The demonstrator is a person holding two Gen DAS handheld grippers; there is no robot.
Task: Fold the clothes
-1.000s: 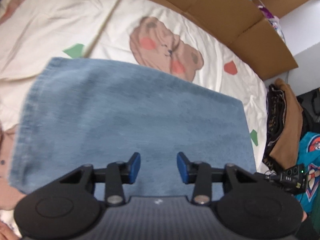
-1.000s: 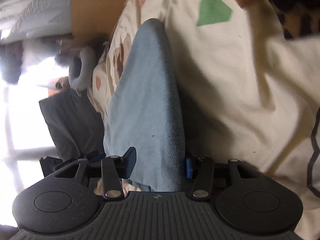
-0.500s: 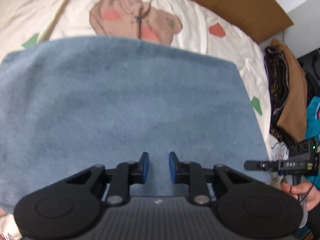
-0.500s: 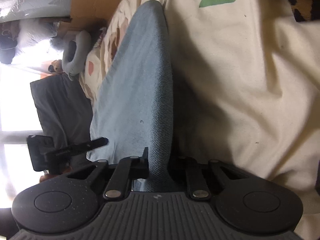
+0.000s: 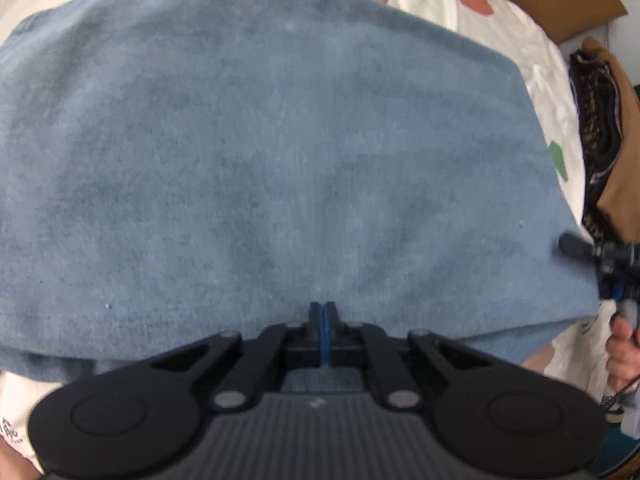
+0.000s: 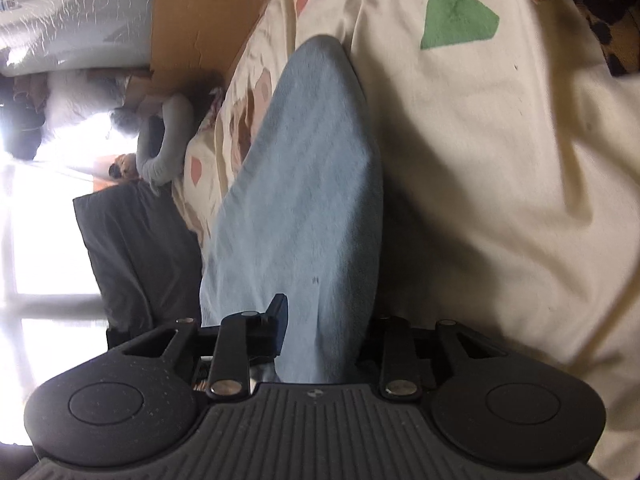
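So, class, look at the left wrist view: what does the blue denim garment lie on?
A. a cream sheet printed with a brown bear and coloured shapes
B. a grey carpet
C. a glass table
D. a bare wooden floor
A: the blue denim garment lies on the cream sheet, whose brown bear and coloured patches show past its far edge.

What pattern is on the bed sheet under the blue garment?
Cream sheet printed with brown bears and red and green patches; clearest in the left wrist view.

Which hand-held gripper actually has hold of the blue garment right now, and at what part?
The left hand-held gripper is shut at the blue garment's near edge; a pinch cannot be confirmed. The right hand-held gripper straddles its end fold, jaws opening.
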